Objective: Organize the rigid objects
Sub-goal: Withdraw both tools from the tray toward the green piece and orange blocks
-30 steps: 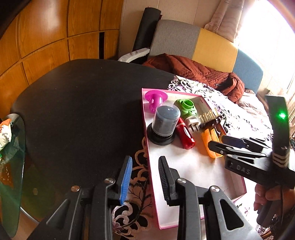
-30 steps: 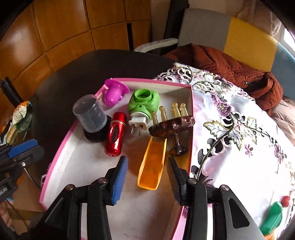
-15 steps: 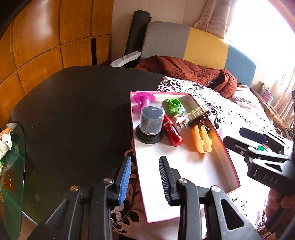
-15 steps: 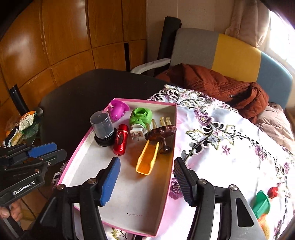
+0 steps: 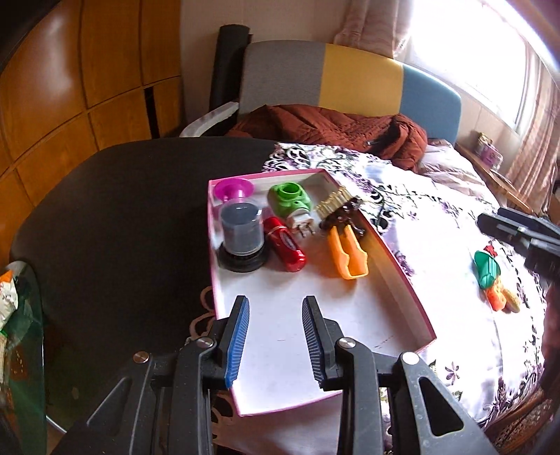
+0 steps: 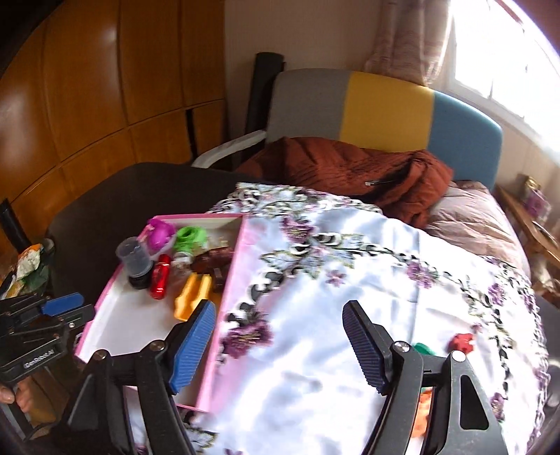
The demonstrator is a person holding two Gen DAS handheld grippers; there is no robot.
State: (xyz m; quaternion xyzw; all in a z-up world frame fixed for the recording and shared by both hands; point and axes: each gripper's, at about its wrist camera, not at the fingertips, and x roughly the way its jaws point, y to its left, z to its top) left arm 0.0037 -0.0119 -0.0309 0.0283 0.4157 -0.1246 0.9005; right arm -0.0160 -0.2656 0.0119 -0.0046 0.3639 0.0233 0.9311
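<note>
Your right gripper (image 6: pixel 280 344) has left the tray (image 6: pixel 224 315) at left of frame and its jaws have just been opening wide, empty. Its next pick is probably the green toy (image 5: pixel 487 271) at right on the cloth (image 5: pixel 437 227). Your left gripper (image 5: pixel 274 337) hangs narrow and empty over the tray's near end.

Warm wooden wall panels (image 5: pixel 70 87) fill the nine to eleven o'clock side, glossy and divided by dark seams. At twelve o'clock a padded headboard (image 5: pixel 350 84) runs in grey, yellow and blue blocks against a pale wall (image 6: pixel 315 31), with a black roll (image 5: pixel 229 66) leaning upright just beside its grey end. A rust-brown quilt (image 6: pixel 350 171) lies bunched at the headboard's foot. A bright window (image 5: pixel 490 45) at one to two o'clock floods the scene with daylight, a pinkish curtain (image 6: pixel 409 38) hanging beside it. A dark round table (image 5: pixel 122 203) occupies the centre left, partly covered by a white floral cloth (image 6: pixel 385 280). A low wooden shelf (image 5: pixel 490 175) sits at three o'clock.
</note>
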